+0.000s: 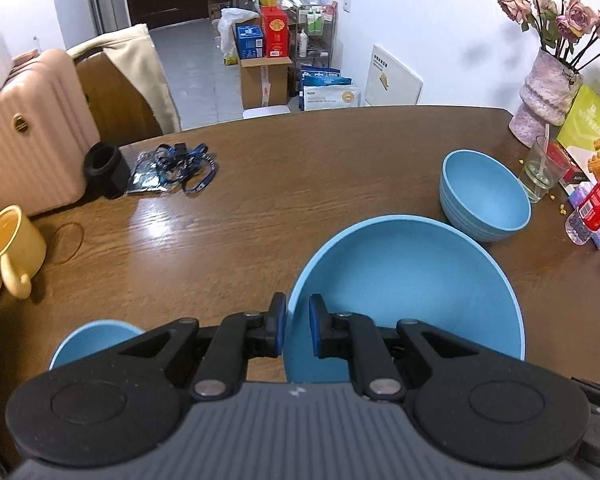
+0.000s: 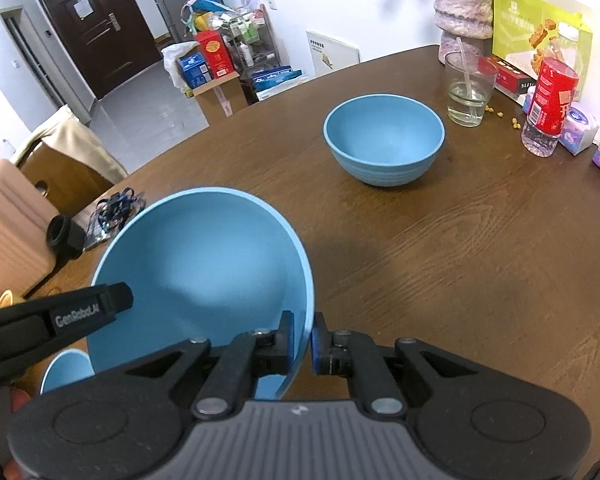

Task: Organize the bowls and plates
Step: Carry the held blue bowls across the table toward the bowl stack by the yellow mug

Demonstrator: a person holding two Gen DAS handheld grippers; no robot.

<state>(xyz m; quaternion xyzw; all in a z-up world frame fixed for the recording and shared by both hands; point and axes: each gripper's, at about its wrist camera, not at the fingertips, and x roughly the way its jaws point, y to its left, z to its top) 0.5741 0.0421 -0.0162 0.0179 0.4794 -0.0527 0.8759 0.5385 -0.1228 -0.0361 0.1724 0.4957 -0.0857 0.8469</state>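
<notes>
Both grippers hold one large blue bowl (image 1: 412,284) above the wooden table (image 1: 280,184). My left gripper (image 1: 297,330) is shut on its left rim; my right gripper (image 2: 302,344) is shut on the right rim of the same large blue bowl (image 2: 204,268). The left gripper's finger (image 2: 80,308) shows at the bowl's far left in the right wrist view. A second blue bowl (image 1: 486,194) (image 2: 384,138) stands upright on the table ahead, to the right. A third, smaller blue bowl (image 1: 96,340) (image 2: 66,372) sits below at the left, partly hidden.
A glass with a straw (image 2: 469,88), a red-labelled bottle (image 2: 550,108), tissue packs (image 2: 578,128), a snack box and a flower vase (image 1: 548,92) crowd the table's right side. A yellow mug (image 1: 14,248), a black cylinder (image 1: 107,170) and blue lanyards (image 1: 176,168) lie left. A pink suitcase (image 1: 32,132) stands beside the table.
</notes>
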